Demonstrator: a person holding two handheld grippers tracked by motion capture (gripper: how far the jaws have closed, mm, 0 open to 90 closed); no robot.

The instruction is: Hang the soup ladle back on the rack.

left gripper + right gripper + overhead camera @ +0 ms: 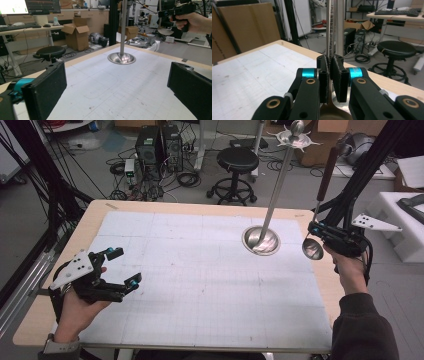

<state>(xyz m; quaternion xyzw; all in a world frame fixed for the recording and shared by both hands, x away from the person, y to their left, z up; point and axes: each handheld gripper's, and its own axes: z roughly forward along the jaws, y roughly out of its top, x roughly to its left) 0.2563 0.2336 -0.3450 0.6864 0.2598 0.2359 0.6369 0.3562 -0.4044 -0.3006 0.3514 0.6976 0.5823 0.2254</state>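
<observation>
A steel ladle (312, 249) with a dark brown handle (327, 170) hangs upright off the table's right edge, and my right gripper (320, 231) is shut on its thin shaft just above the bowl. The right gripper view shows both pads (338, 75) pressed on the engraved shaft (329, 30), with the bowl (334, 113) below. A steel stand with a round base (261, 240) rises from the mat to a hooked top (295, 139), just left of the ladle. My left gripper (125, 266) hovers open and holds nothing at the near left, its jaws wide apart (118, 95), with the stand's base (121, 58) ahead of it.
A white gridded mat (190, 280) covers most of the wooden table. A black stool (237, 160) and computer towers (159, 145) stand on the floor beyond. Black frame struts (360, 175) and white foam (405, 220) lie to the right.
</observation>
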